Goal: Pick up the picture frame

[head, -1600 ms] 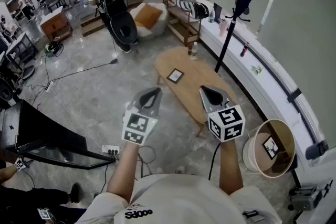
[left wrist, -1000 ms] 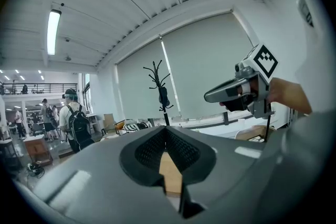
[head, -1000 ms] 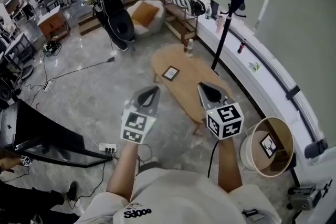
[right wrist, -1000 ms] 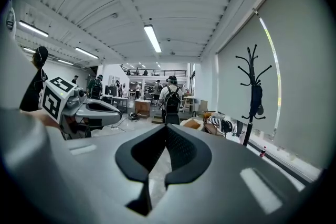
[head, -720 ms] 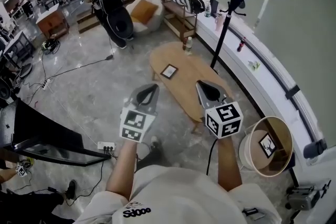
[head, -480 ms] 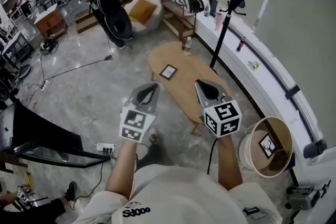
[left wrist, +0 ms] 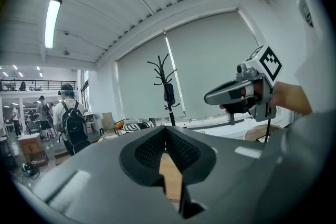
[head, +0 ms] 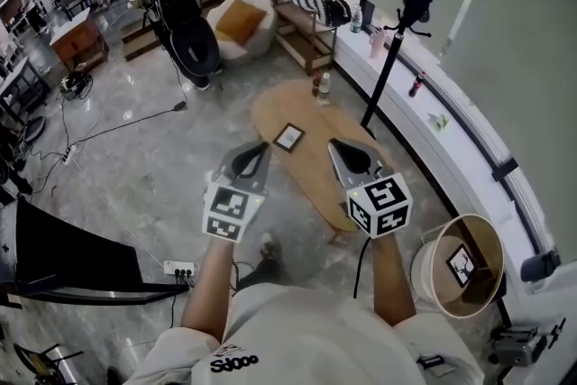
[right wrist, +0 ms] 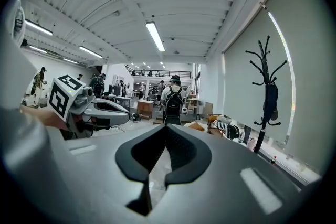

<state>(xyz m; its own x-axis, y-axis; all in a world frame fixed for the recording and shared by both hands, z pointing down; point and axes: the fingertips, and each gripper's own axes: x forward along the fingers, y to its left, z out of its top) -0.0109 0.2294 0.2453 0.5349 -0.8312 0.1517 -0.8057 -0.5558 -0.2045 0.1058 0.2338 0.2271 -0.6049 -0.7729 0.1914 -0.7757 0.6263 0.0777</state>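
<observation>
On the oval wooden table (head: 302, 171), ahead of both grippers, one small dark-edged picture frame (head: 288, 137) lies flat and face up, its edges skewed to the table's length. It looks near square, so I cannot tell a long side. A second framed picture (head: 462, 264) sits inside the round tan tub (head: 422, 270) at the right. The left gripper (head: 253, 159) and the right gripper (head: 346, 156) each have jaws pressed together on nothing, apart from the frame. Its image is too small to read.
</observation>
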